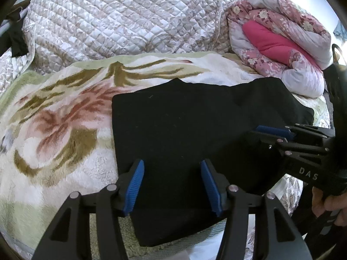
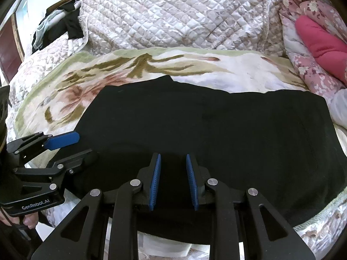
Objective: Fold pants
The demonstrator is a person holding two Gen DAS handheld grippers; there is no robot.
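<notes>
Left wrist view: black pants (image 1: 184,130) flat on the flowered blanket (image 1: 54,130) of the bed, near edge hanging just over the bed's front.
Right wrist view: same pants (image 2: 206,134) spread wide, one pointed corner poking up along the far edge.
Left gripper (image 1: 172,186): jaws spread, over the near edge of the pants toward their left end, nothing pinched.
Right gripper (image 2: 173,182): jaws spread, narrower gap, over the near edge of the pants further right, nothing pinched; whether the pads touch cloth, cannot tell.
Step in hand: probably taking hold of the near edge for a fold away toward the far edge of the pants.
Doing it well: pinch all layers at once, both grips level along the same edge; lift only enough to clear, carry over evenly, lay edge on edge; soft dark cloth likely to sag between the grips, so keep it lightly taut.
Risk: catching the fluffy blanket under the pants along with the cloth.
Beyond the pants: quilted cover (image 1: 119,17) heaped behind, pink flowered quilt (image 1: 282,43) rolled at the far right.
Containers: none in view, nothing held in anything.
</notes>
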